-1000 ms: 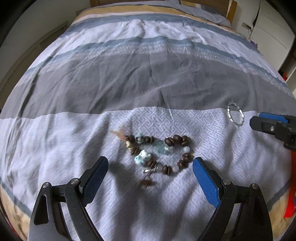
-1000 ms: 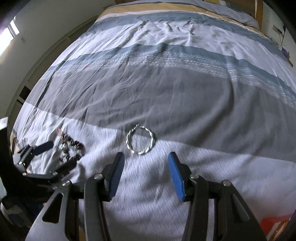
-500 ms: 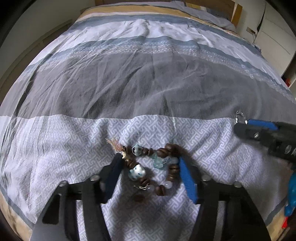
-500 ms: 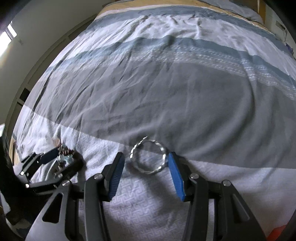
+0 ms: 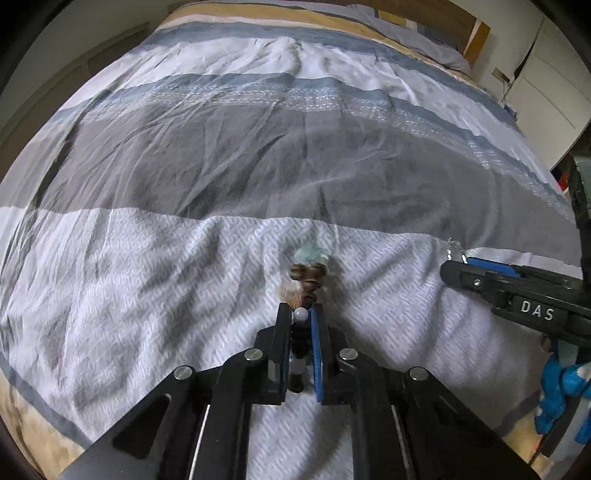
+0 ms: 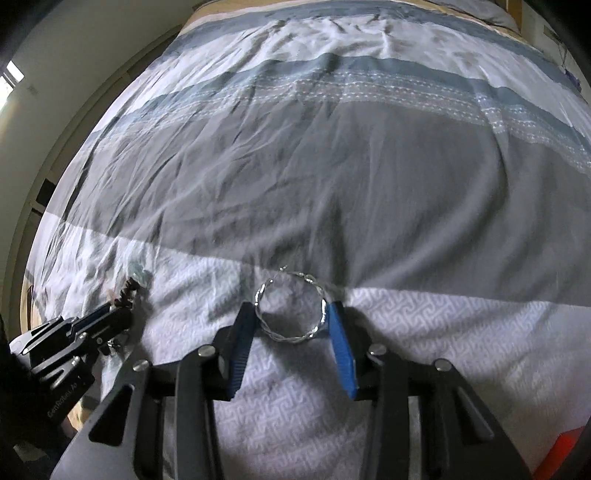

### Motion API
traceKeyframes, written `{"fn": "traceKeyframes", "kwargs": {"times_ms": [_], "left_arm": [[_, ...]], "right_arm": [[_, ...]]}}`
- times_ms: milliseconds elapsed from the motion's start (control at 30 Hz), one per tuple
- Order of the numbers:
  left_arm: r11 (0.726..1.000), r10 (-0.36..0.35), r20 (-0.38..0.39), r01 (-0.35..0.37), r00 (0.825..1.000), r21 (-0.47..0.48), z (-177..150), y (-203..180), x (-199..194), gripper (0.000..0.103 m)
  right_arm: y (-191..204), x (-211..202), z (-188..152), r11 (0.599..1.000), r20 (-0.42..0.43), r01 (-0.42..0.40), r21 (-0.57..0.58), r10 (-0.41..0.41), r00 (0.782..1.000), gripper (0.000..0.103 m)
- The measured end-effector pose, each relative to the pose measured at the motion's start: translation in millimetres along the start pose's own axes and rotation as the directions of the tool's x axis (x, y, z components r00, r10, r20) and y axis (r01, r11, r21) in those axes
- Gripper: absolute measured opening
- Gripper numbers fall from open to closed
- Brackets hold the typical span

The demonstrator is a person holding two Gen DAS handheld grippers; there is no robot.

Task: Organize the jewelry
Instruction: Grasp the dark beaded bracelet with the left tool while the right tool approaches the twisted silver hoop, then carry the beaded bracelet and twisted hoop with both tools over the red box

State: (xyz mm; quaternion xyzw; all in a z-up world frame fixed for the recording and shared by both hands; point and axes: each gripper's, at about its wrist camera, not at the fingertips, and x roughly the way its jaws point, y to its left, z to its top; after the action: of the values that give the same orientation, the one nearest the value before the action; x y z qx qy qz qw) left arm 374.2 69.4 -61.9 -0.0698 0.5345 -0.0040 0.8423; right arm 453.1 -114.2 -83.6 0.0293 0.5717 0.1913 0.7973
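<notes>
My left gripper (image 5: 300, 314) is shut on a beaded bracelet (image 5: 307, 277) of brown, white and pale green beads, squeezed into a narrow bunch on the bedspread. It also shows in the right wrist view (image 6: 129, 291), held by the left gripper (image 6: 123, 314). My right gripper (image 6: 291, 310) is partly closed, its fingers (image 6: 243, 325) touching both sides of a twisted silver bangle (image 6: 291, 314) that lies flat on the bedspread. The right gripper (image 5: 454, 266) shows at the right of the left wrist view, with a bit of the bangle (image 5: 452, 245) at its tip.
The bed is covered by a striped bedspread (image 5: 258, 155) in white, grey and blue bands. A wooden headboard (image 5: 476, 33) is at the far end. A white cabinet (image 5: 546, 92) stands at the right. A blue object (image 5: 561, 387) and a red object (image 6: 561, 454) lie near the bed's right edge.
My left gripper has closed on the beaded bracelet, bunching it together. My right gripper has moved forward and narrowed, so its fingers now touch the silver bangle on both sides.
</notes>
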Motion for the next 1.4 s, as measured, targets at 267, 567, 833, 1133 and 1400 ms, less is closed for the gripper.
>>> {"fn": "traceKeyframes", "kwargs": {"times_ms": [267,567,833,1133,1400], "left_arm": [[0.999,-0.040,0.020,0.040,0.999,-0.024,-4.8,-0.9,-28.5,0.010],[0.998,-0.066,0.039,0.067,0.997,-0.010,-4.7,-11.8,-59.0,0.010],[0.994,-0.095,0.047,0.093,0.994,0.059,-10.9,-47.6,-93.0,0.010],[0.964,-0.192,0.013,0.186,0.981,0.189,-25.8,-129.6,-111.2,0.010],[0.884,-0.331,-0.060,0.332,0.942,0.328,-38.5,-240.5,-117.5,0.010]], "right_arm": [[5.5,-26.4,-15.0,0.999,0.021,-0.052,0.016,0.052,0.998,0.038],[-2.3,-68.6,-36.5,0.992,0.072,-0.106,0.061,0.102,0.992,0.038],[-32.0,-118.8,-67.9,0.985,0.128,-0.113,0.132,0.096,0.987,0.038],[-104.1,-186.5,-126.3,0.964,0.194,-0.069,0.259,0.018,0.981,0.038],[-190.1,-225.6,-201.4,0.906,0.177,0.028,0.423,-0.113,0.978,0.038]]}}
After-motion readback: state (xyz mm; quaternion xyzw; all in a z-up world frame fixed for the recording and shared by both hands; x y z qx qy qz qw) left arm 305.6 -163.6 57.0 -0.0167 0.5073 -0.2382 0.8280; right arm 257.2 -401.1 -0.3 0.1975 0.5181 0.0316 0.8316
